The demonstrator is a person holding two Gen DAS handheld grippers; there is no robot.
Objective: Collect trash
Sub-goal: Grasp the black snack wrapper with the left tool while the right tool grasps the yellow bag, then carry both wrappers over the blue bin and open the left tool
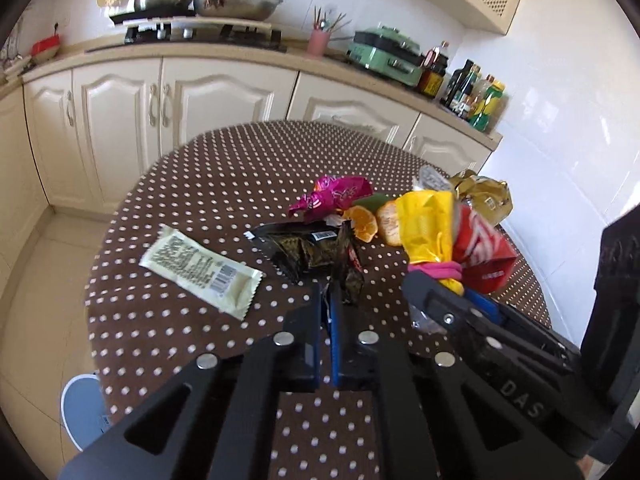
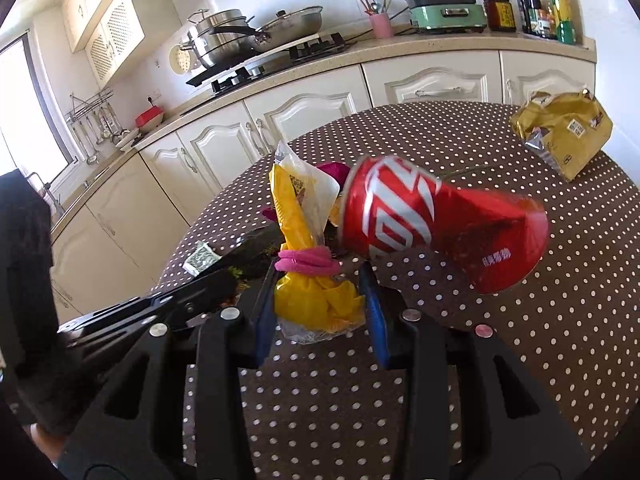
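Observation:
My left gripper (image 1: 329, 296) is shut on the corner of a black snack wrapper (image 1: 308, 250) that lies on the dotted table (image 1: 224, 184). My right gripper (image 2: 320, 280) is shut on a yellow bag (image 2: 304, 216) tied with a pink band (image 2: 306, 262); the bag also shows in the left wrist view (image 1: 428, 224). A red paper cup (image 2: 436, 224) lies on its side right of the bag. A pale green sachet (image 1: 200, 270), a magenta wrapper (image 1: 336, 194), orange peel (image 1: 372, 222) and a gold bag (image 2: 564, 130) lie on the table.
A blue-white bin (image 1: 82, 408) stands on the floor left of the table. Cream kitchen cabinets (image 1: 160, 96) run behind, with pots on a stove (image 1: 188, 0), a green cooker (image 1: 386, 54) and bottles (image 1: 476, 96) on the counter.

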